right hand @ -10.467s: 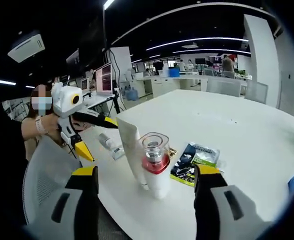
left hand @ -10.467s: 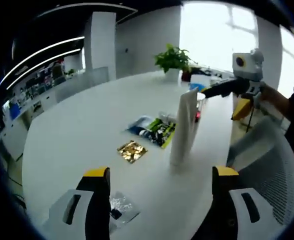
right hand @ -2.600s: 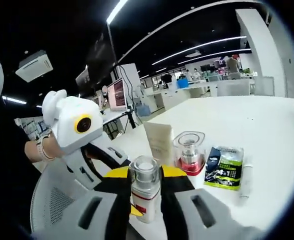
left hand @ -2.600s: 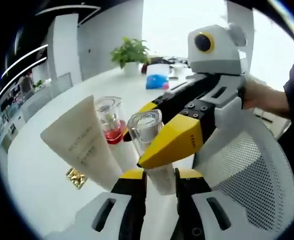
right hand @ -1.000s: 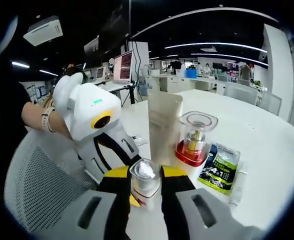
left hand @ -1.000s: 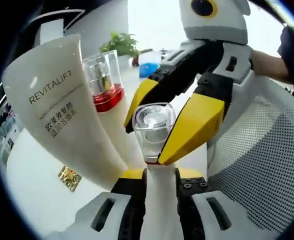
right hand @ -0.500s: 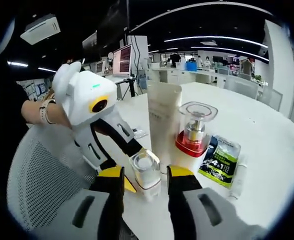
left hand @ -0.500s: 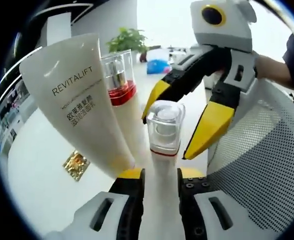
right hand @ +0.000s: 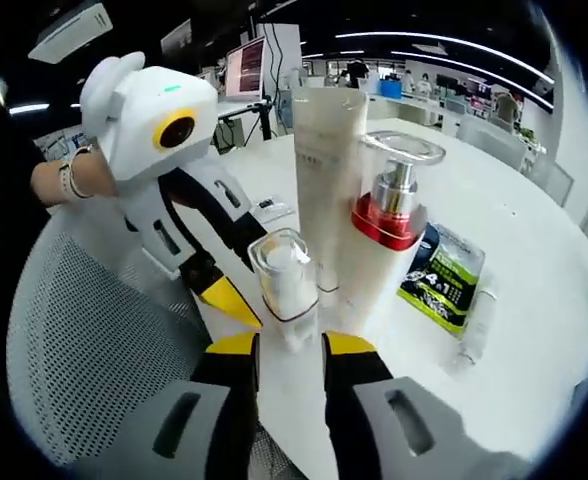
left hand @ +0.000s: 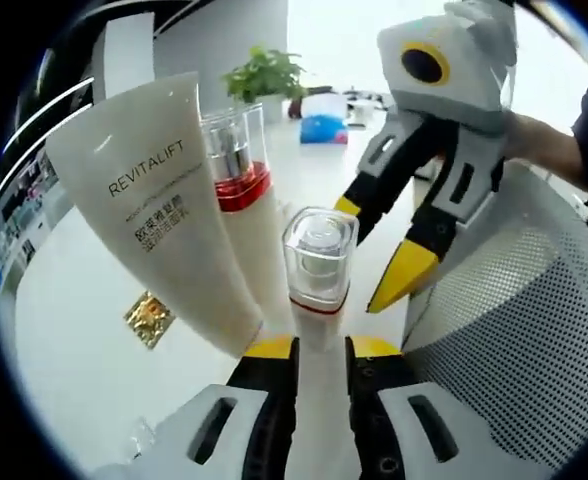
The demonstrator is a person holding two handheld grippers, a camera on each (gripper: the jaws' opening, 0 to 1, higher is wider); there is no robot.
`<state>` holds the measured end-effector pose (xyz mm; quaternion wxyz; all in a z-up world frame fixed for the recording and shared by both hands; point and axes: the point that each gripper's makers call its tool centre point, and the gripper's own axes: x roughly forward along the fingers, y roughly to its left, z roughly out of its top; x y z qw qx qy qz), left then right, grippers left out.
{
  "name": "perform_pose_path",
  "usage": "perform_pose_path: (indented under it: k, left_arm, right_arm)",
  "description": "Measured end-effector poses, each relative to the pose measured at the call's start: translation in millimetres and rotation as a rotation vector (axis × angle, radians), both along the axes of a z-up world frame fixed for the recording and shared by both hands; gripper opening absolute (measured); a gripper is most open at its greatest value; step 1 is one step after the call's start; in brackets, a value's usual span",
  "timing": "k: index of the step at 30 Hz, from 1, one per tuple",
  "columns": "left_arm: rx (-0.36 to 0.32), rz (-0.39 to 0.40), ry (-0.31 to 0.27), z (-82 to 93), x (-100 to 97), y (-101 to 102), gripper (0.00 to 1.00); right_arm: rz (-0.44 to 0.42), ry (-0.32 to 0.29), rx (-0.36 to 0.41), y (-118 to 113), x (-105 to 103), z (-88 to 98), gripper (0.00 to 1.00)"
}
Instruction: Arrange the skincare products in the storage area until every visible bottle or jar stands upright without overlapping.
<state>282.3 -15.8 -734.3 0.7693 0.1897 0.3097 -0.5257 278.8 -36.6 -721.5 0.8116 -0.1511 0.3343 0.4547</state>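
While the left tool (left hand: 321, 350) is clenched on the white body of the small clear-capped bottle (left hand: 319, 262), that bottle stands upright straight out of its jaws, cap well clear of the yellow tips. Just left of it, close behind, rises the red-collared pump bottle (left hand: 239, 170), and left again the big cream tube (left hand: 164, 200) marked REVITALIFT, standing on its cap and leaning away to the left. All three crowd together near the tabletop (left hand: 84, 340) edge. A gold packet (left hand: 146, 318) lies flat off to the tool's left.

Coming in from the right, the right tool (left hand: 376, 243) has its jaws spread, released, both yellow tips apart from the bottle and just to its right. A mesh chair back (left hand: 514, 330) sits beneath it.

From the right gripper view, the right tool (right hand: 291, 345) points at the small bottle (right hand: 284, 278), which stands just ahead of its tips. The left tool (right hand: 246, 282) reaches in from the left and grips the bottle low down, a person's hand (right hand: 69, 180) behind it. Beyond the bottle stand the tube (right hand: 326, 150) and the pump bottle (right hand: 389, 215), touching or nearly so. Off to the right, a green sachet (right hand: 442, 280) lies flat on the tabletop (right hand: 534, 330).
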Motion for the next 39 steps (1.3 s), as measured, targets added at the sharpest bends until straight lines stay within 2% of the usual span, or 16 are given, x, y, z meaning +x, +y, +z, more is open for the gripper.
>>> perform_pose_path:
  k: [6,14,23,39]
  left_arm:
    - [-0.004,0.023,0.025,-1.0,2.7,-1,0.11]
    - [0.001,0.03,0.013,-1.5,7.3,-5,0.09]
    - [-0.007,0.062,0.01,-0.3,16.2,-7,0.06]
    - [-0.011,0.089,0.009,-1.5,23.8,-8,0.04]
  right_arm:
    - [-0.015,0.021,0.002,3,4,-1.3,0.15]
    - [-0.029,0.03,0.002,2,8,-4.5,0.12]
    - [-0.075,0.028,0.002,-3,18,-6.4,0.11]
    - [-0.098,0.032,0.002,-5,28,-8.7,0.09]
